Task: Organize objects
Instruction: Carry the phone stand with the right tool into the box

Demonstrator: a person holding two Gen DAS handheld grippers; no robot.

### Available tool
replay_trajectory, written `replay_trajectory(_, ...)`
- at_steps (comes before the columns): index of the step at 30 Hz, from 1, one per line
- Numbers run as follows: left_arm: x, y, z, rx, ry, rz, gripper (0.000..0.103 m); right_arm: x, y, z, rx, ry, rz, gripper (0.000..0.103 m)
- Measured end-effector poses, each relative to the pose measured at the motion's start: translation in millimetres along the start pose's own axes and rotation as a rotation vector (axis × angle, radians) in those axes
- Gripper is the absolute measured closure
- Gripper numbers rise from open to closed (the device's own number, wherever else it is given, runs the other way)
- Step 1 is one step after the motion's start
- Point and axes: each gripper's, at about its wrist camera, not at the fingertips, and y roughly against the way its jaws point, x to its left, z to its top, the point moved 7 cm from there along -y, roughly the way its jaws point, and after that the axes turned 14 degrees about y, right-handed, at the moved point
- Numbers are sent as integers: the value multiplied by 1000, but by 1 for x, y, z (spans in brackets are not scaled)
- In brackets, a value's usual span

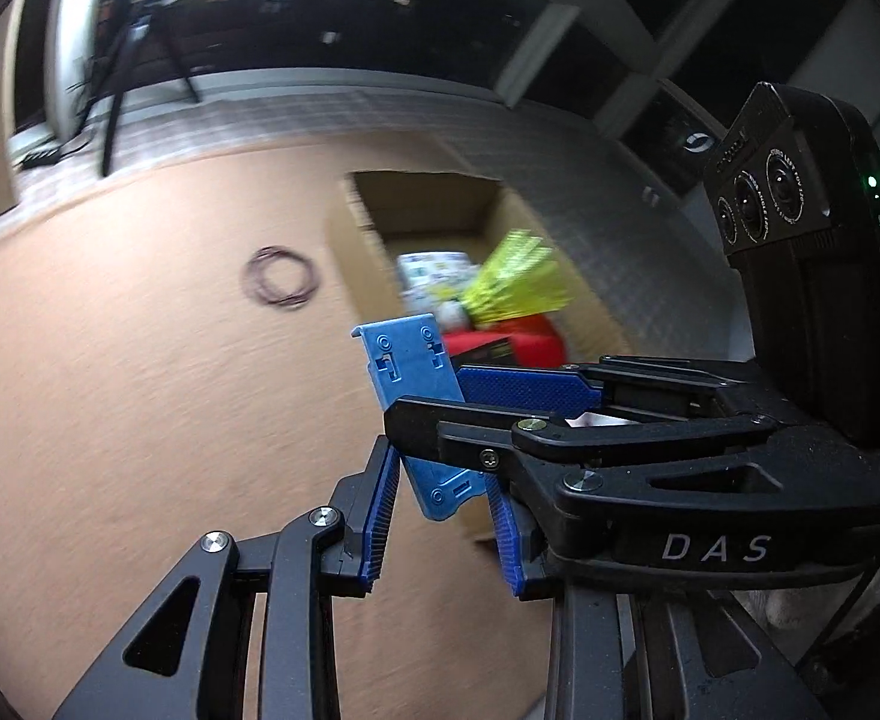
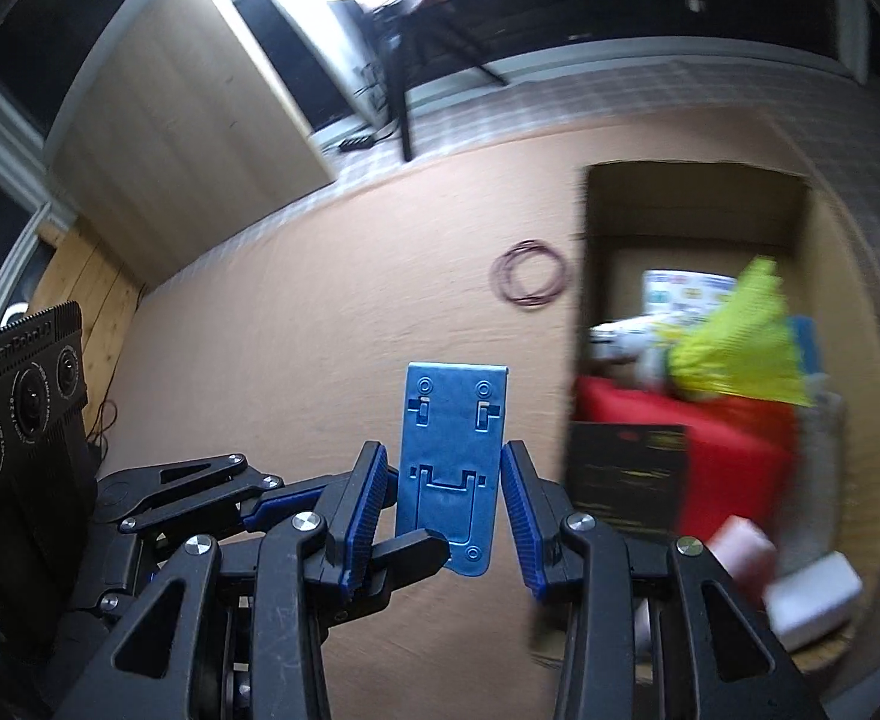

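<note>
Right wrist view: a blue plate (image 2: 452,450) is seen standing up between the pads of the right gripper (image 2: 443,468). The pads sit at its two thin side edges, so the plate seems to be pinched there and held up in the air over the table (image 2: 320,330). It is not in the box (image 2: 692,204) yet; the box lies near, off to the right.

From the left wrist view, the left gripper (image 1: 440,468) is seen spread apart around the low end of the plate. A little gap can be seen on one side, so nothing seems to be squeezed by it.

Trouble could come in a few ways:

- Only the thin edges are held, so the plate could be twisted or could slip out if it is bumped.
- The left fingers are very close, so the plate could be knocked loose by them.
- If the plate is let go by the right side before it is pinched by the left, it would be dropped on the table.
- The table and box look smeared, so a fast swing could shake the plate free.
- The box is already crowded with red and yellow things, so the plate could be caught on its wall or left sticking out.

The bands (image 2: 530,302) on the table are well apart and not at risk.
</note>
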Motion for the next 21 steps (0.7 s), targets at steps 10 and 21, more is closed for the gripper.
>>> replay_trajectory(10, -45, -34, -5, 54, -61, -34, 72, -42, 26, -17, -25, -69, -38, 67)
replay_trajectory(21, -52, -50, -7, 76, -80, -7, 72, -50, 29, -23, -26, -85, -41, 66)
